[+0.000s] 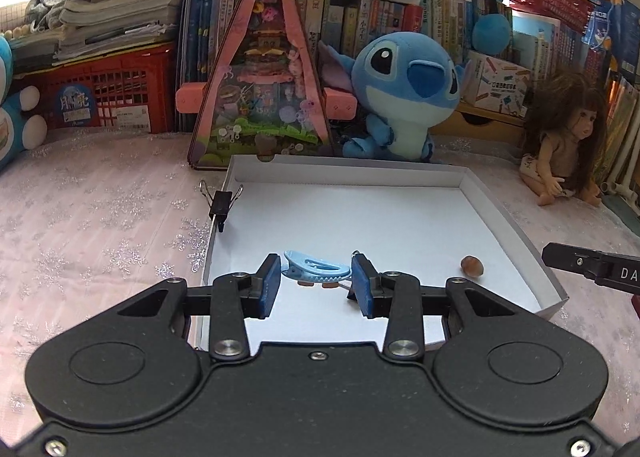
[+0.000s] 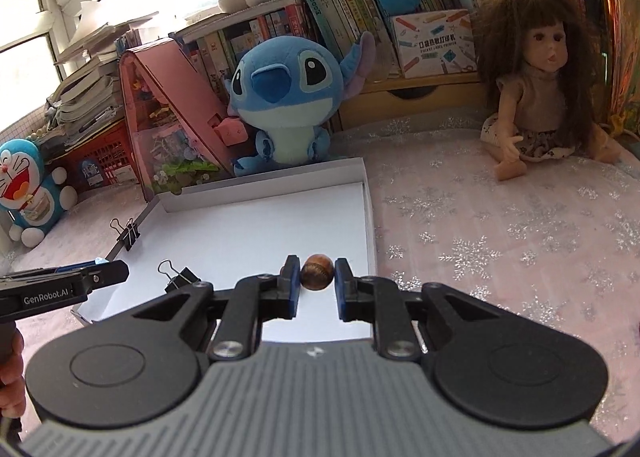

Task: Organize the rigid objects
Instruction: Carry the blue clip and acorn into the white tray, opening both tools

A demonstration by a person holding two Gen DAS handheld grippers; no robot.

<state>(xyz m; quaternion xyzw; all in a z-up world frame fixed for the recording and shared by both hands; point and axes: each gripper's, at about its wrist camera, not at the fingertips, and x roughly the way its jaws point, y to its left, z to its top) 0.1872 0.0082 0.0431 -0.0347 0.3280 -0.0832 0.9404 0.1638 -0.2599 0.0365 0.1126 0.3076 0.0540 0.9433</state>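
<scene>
A shallow white box lid (image 1: 400, 173) lies on the pink snowflake cloth. My left gripper (image 1: 316, 281) is over its near left part with a light blue plastic clip (image 1: 314, 271) between its blue pads; the jaws touch the clip's ends. In the right wrist view my right gripper (image 2: 317, 277) hovers over the box (image 2: 366, 185) with a small brown nut (image 2: 317, 277) between its pads, a small gap on each side. The nut also shows in the left wrist view (image 1: 473, 267), lying on the box floor. One black binder clip (image 1: 221, 203) sits on the left rim, another (image 2: 182, 277) inside.
A Stitch plush (image 1: 404, 97), a pink triangular toy house (image 1: 262, 77), a red basket (image 1: 108, 97) and books stand behind the box. A doll (image 2: 536, 97) sits at the right. A Doraemon plush (image 2: 28, 189) sits at the left.
</scene>
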